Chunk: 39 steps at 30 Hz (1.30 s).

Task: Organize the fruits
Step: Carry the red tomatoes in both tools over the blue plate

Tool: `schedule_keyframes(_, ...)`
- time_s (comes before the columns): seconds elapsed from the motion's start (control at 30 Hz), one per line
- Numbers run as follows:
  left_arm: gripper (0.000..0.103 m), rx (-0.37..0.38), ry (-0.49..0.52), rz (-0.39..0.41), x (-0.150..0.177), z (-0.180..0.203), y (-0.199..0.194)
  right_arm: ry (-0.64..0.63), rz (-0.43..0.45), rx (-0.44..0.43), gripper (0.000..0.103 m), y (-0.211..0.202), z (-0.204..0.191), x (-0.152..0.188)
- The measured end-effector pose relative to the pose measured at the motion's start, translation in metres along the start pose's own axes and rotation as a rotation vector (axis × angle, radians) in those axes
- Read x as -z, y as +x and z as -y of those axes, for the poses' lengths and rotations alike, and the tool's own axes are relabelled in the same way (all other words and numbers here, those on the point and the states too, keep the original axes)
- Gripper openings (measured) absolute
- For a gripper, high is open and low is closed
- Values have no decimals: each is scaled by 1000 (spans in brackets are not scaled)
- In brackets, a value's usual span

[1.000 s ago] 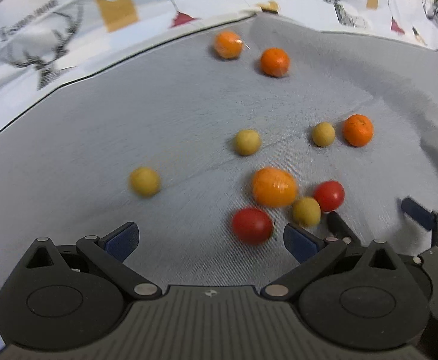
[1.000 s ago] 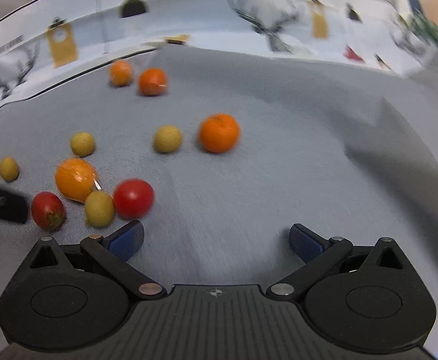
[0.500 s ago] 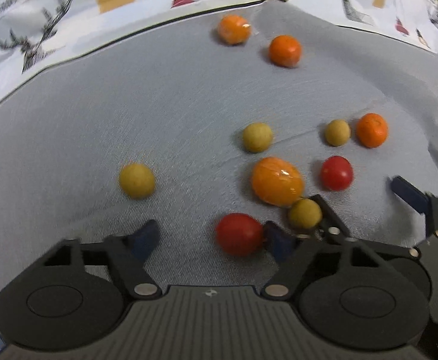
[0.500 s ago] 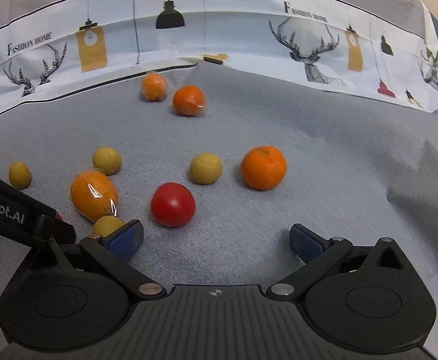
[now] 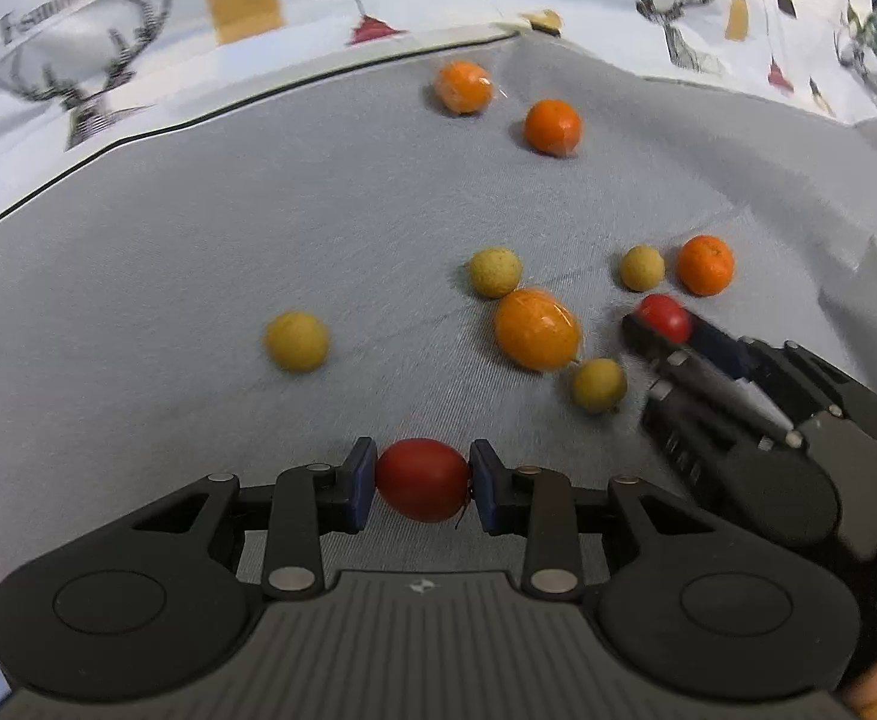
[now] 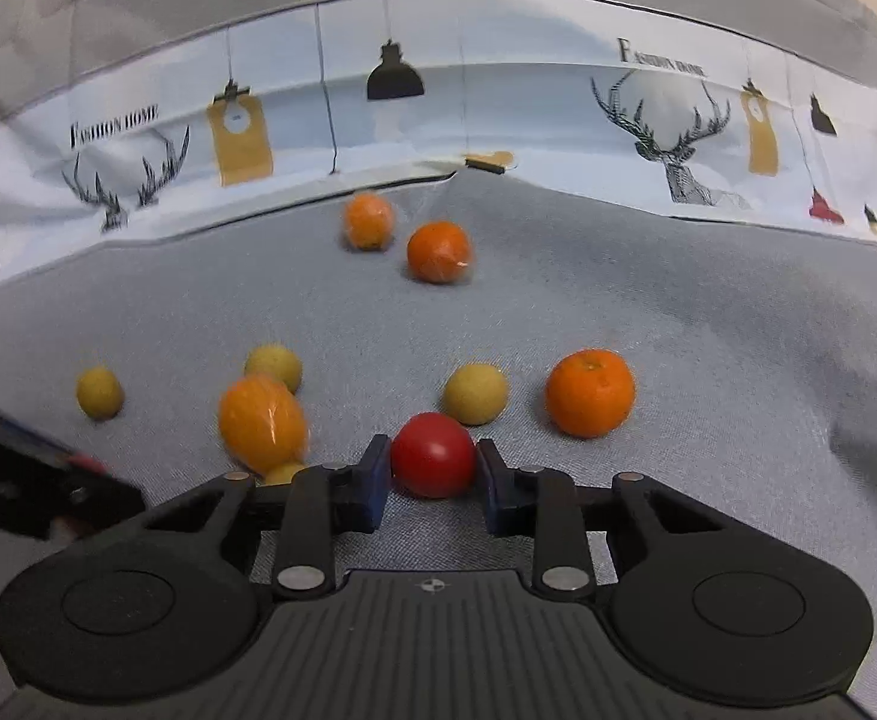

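Observation:
A red tomato (image 5: 422, 480) sits between the blue pads of my left gripper (image 5: 422, 476), whose jaws are closing and touch it on both sides. My right gripper (image 6: 432, 465) is shut on a second red tomato (image 6: 432, 450); in the left wrist view that right gripper (image 5: 672, 333) reaches in from the right with its tomato (image 5: 663, 313). Both tomatoes rest low on the grey cloth (image 5: 198, 276). In the right wrist view the left gripper (image 6: 60, 480) shows blurred at the left edge.
Loose on the cloth lie a large wrapped orange (image 5: 536, 329), three smaller oranges (image 5: 705, 264) (image 5: 552, 126) (image 5: 463, 86) and several small yellow fruits (image 5: 296, 341). A printed white wall (image 6: 438, 120) with deer closes off the far side.
Both grippers went from wide open to closed, each on a red tomato. The left gripper shifted toward its tomato; the right gripper tilted, so its tomato now lies between its pads.

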<state>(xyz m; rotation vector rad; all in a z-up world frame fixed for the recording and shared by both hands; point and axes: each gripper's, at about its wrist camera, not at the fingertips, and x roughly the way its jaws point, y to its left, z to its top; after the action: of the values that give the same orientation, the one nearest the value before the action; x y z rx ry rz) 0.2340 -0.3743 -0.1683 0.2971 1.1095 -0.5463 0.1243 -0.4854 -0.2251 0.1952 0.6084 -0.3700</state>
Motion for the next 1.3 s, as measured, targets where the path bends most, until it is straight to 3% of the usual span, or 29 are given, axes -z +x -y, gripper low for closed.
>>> schedule_keyframes(0.17, 37, -2, -48, 20, 24, -18, -64, 69, 100, 145, 31, -45, 14, -7)
schedule_keyframes(0.27, 37, 17, -68, 31, 47, -36, -109, 102, 145, 145, 31, -87, 10, -15)
schedule_keyframes(0.33, 37, 18, -79, 41, 64, -50, -139, 125, 148, 101, 31, -120, 0, -13)
schedule_keyframes(0.53, 37, -76, -157, 52, 132, -98, -219, 158, 12, -198, 31, -222, -62, 10)
schedule_keyframes(0.67, 37, -150, -228, 50, 179, -127, -257, 101, -56, -369, 31, -270, -111, 18)
schedule_keyframes(0.8, 37, -200, -281, 78, 225, -150, -293, -8, -27, -473, 31, -313, -156, 14)
schedule_keyframes(1.0, 37, -217, -326, 161, 279, -167, -332, -138, -12, -551, 31, -368, -204, 21)
schedule_keyframes(1.3, 37, -177, -360, 240, 309, -173, -355, -204, -1, -489, 31, -395, -221, 24)
